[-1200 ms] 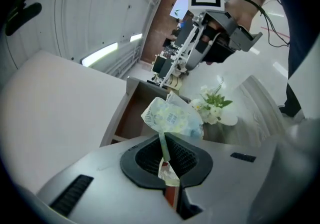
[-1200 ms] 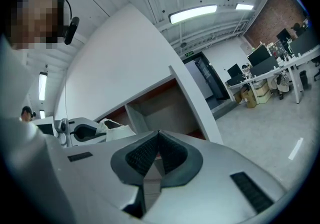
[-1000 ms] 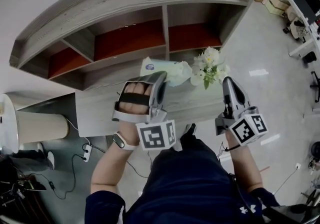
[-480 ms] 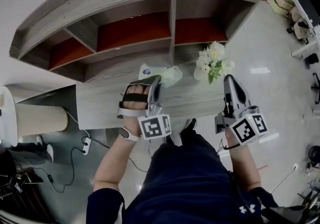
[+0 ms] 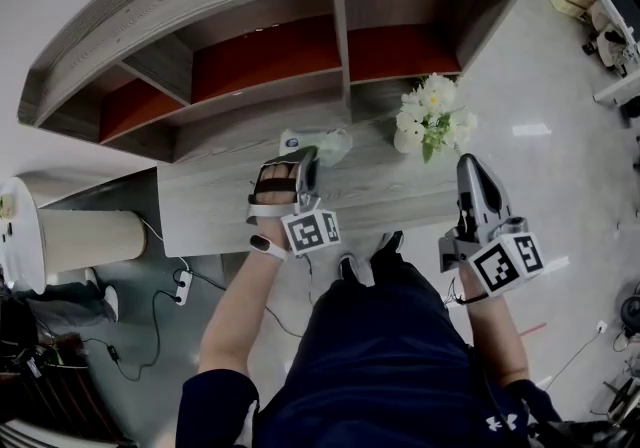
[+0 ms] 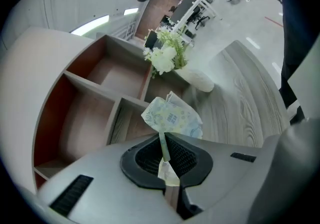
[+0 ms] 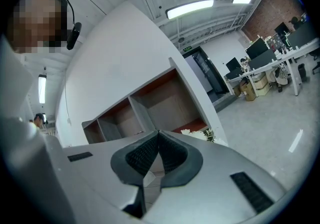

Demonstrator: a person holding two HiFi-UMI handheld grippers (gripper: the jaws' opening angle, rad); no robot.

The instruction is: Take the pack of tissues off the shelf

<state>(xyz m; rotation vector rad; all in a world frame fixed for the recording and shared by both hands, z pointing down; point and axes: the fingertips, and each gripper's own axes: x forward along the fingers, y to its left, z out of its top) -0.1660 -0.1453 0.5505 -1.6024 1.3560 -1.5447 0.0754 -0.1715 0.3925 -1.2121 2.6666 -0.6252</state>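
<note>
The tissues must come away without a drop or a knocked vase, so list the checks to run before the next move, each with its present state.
1. Left gripper shut on the pack of tissues: ok.
2. Grip secure: cannot tell. Only the wrapper's thin end flap is pinched, and the pack's body hangs beyond the jaws.
3. Pack out of the shelf compartments: ok. It is in front of them, over the wooden ledge.
4. Pack lifted clear of the ledge: cannot tell.
5. Flowers apart from the pack: ok. They stand to its right with a gap.
6. Right gripper out of the way: ok. It is shut, empty and off to the side.
</note>
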